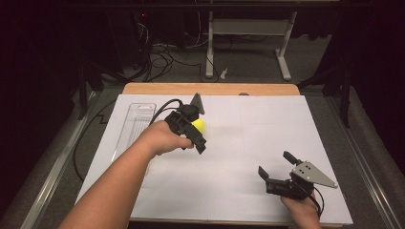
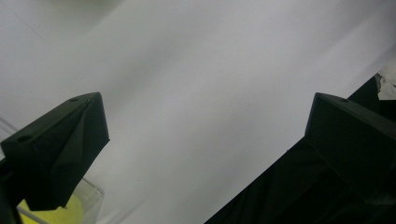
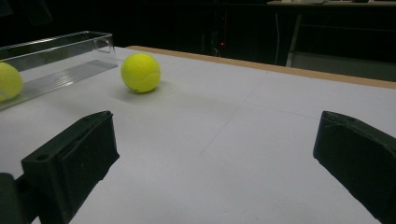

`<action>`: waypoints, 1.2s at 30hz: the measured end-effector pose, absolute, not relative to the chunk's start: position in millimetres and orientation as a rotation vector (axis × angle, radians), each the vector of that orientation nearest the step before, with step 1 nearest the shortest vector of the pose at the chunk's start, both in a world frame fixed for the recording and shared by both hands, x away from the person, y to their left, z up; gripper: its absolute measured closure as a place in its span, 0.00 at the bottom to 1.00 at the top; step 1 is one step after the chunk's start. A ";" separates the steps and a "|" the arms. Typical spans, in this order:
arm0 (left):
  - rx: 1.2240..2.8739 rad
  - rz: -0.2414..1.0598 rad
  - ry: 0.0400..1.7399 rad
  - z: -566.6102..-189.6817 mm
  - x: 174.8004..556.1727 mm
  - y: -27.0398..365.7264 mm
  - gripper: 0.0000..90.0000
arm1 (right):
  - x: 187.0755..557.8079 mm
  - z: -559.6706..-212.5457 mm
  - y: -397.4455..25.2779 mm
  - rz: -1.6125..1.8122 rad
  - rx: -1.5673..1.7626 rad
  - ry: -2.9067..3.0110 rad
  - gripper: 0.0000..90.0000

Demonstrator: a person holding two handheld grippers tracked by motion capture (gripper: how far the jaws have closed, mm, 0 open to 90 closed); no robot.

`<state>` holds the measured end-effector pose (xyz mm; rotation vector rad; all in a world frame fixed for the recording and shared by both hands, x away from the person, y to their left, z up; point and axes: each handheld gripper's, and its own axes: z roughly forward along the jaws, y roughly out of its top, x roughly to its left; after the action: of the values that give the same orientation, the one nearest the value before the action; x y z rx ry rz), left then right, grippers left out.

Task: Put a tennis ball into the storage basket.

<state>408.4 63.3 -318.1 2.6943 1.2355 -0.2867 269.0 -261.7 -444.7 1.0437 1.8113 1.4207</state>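
Note:
A yellow tennis ball (image 1: 200, 125) lies on the white table top (image 1: 248, 143), right beside my left gripper (image 1: 195, 130); in the right gripper view this ball (image 3: 141, 72) rests free on the sheet. A second yellow ball (image 3: 6, 81) sits inside the clear plastic tray (image 3: 65, 56), and the left gripper view catches it (image 2: 70, 212) at a tray corner behind one jaw. My left gripper (image 2: 208, 99) is open with only bare table between its jaws. Near the front right, my right gripper (image 1: 274, 162) (image 3: 215, 117) is open and holds nothing.
The long clear tray (image 1: 136, 119) lies along the left side of the sheet. A wooden table edge (image 1: 210, 88) runs along the far side. Beyond it stand a white desk frame (image 1: 248, 28) and cables on the floor.

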 end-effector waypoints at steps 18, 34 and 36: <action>2.711 -0.263 1.253 -319.4 424.4 47.4 0.01 | 267.0 -443.2 -267.3 1.422 1.048 1.795 0.00; 2.655 -0.182 1.340 -332.6 446.8 51.2 0.01 | 265.8 -443.4 -267.1 1.422 1.048 1.796 0.00; 2.634 -0.167 1.358 -334.9 450.6 52.2 0.01 | 265.9 -443.5 -267.3 1.423 1.047 1.797 0.00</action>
<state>450.6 52.2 -334.9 2.6338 1.3581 -0.1668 265.9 -267.3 -443.5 1.0471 1.7966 1.4230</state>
